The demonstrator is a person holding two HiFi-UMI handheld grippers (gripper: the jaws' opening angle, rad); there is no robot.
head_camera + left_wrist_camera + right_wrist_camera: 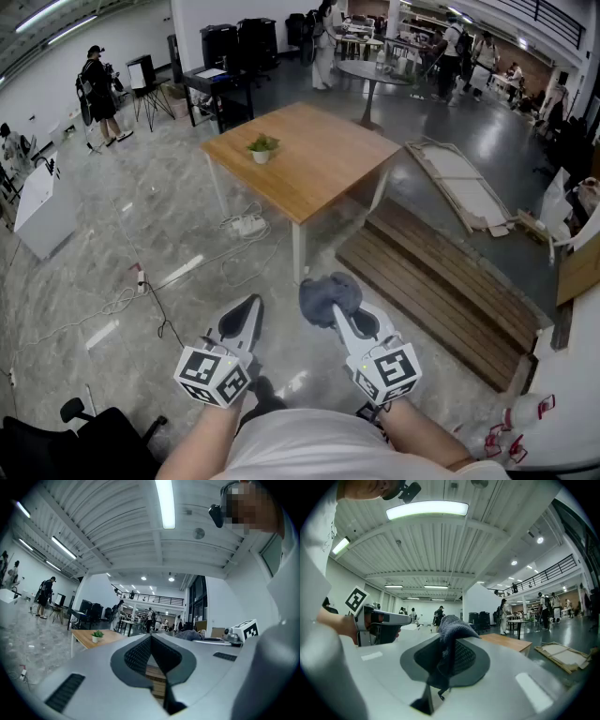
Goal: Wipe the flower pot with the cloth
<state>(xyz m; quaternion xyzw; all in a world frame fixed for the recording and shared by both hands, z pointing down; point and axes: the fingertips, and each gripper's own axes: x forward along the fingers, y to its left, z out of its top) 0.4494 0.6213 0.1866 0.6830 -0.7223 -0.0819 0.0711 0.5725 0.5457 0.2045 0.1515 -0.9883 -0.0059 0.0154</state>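
- Right gripper (337,314): jaws closed on the grey cloth (325,294). The cloth is bunched at the tips and a tail hangs down between the jaws (451,634).
- Left gripper (246,315): jaws pressed together, nothing between them.
- Flower pot (262,151): small, white, with a green plant. It stands upright on the wooden desk (323,164), near the far-left edge and well apart from both grippers.
- Wiping not begun, and the desk is not yet within reach.
- Risk: loose cables (246,226) lie on the floor between the person and the desk and could snag a foot.
- Risk: the pot looks light. One-sided wiping could tip it or push it off the edge unless the left gripper steadies it.
- Risk: the cloth is only pinched, so it may slip out during rubbing.
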